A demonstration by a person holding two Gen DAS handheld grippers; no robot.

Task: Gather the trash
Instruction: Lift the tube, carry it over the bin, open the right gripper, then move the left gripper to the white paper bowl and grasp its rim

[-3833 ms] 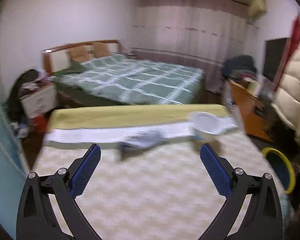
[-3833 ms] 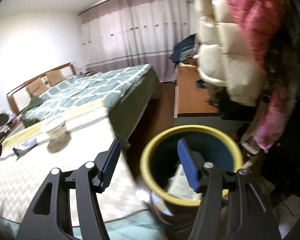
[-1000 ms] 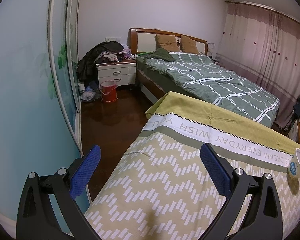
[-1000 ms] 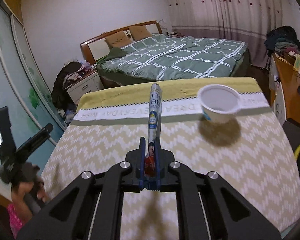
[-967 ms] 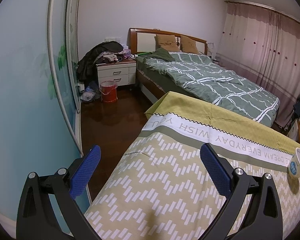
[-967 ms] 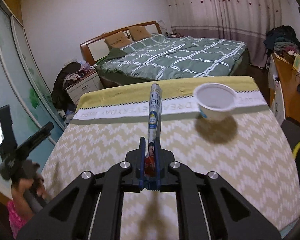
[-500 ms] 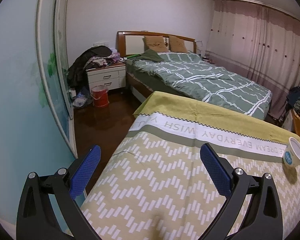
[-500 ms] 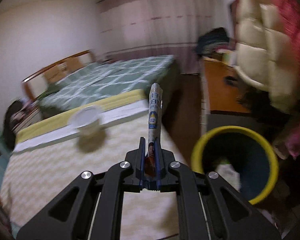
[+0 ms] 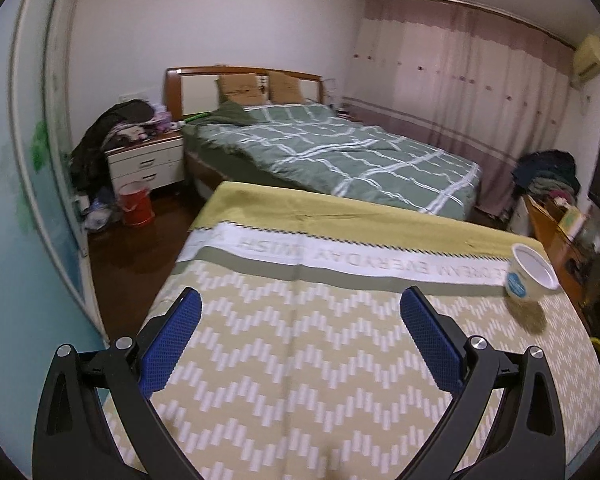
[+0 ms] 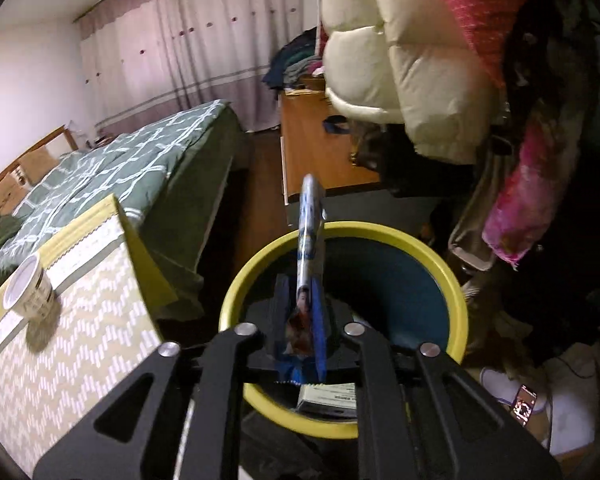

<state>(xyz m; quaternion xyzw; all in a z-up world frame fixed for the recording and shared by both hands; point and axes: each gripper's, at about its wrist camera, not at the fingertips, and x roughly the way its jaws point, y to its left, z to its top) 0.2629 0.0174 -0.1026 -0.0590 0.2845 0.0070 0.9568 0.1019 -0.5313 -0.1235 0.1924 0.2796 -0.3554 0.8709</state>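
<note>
My right gripper (image 10: 302,300) is shut on a long blue and white wrapper (image 10: 309,240) and holds it upright above the mouth of the bin (image 10: 452,280), which has a yellow rim and a dark blue inside. Some trash (image 10: 327,398) lies at the bin's bottom. A white paper cup (image 10: 28,288) stands on the zigzag-patterned tablecloth (image 10: 60,352) at the left; it also shows in the left wrist view (image 9: 530,276) near the table's far right corner. My left gripper (image 9: 300,320) is open and empty above the table (image 9: 300,360).
A green checked bed (image 9: 340,156) stands behind the table. A nightstand (image 9: 146,162) and red bucket (image 9: 134,204) are at the back left. A wooden desk (image 10: 320,148) and hanging jackets (image 10: 420,60) crowd the space around the bin.
My right gripper has swung right from over the table to above the bin, the wrapper still in it. My left gripper has turned right, so the cup shows more fully.
</note>
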